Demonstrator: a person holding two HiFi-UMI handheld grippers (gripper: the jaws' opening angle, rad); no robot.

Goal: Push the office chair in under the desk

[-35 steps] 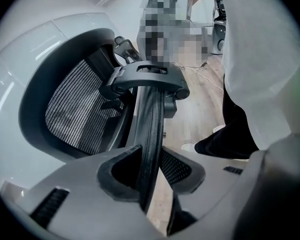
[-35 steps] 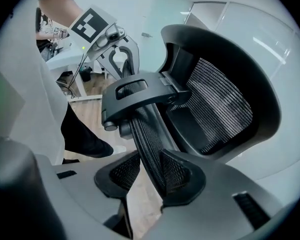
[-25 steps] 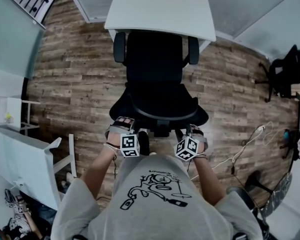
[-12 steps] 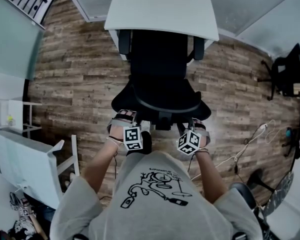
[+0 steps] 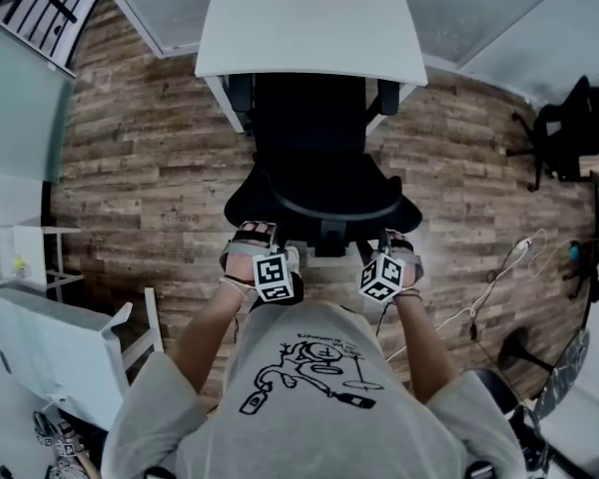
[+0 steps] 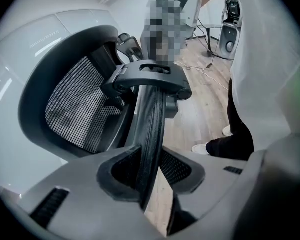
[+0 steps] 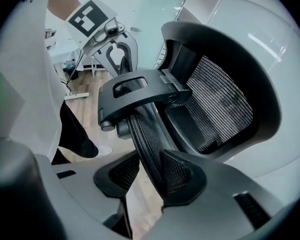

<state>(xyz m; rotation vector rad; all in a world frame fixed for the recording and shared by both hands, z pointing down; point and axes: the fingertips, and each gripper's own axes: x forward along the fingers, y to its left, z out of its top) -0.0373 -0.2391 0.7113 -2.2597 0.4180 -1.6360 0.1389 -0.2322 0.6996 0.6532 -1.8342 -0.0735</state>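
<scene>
A black mesh office chair [image 5: 314, 148] stands with its seat and armrests partly beneath the white desk [image 5: 309, 28]. Its curved backrest rim [image 5: 334, 213] faces me. My left gripper [image 5: 255, 236] holds the rim's left end and my right gripper [image 5: 394, 239] holds its right end. In the left gripper view the ribbed rim [image 6: 152, 129] runs between the jaws of the left gripper [image 6: 149, 169], and the pads press on it. In the right gripper view the rim [image 7: 145, 134] is likewise clamped in the right gripper [image 7: 150, 171]. The chair's base is hidden below the seat.
The floor is wood plank [image 5: 150, 168]. A second black chair [image 5: 569, 138] stands at the far right, with cables [image 5: 499, 287] and a dark stand base [image 5: 524, 352] on the floor near it. White furniture [image 5: 50, 337] stands at my lower left.
The chair has rolled toward the desk, and its armrests now sit partly under the desktop. Both grippers have moved forward with the backrest rim, grips unchanged.
</scene>
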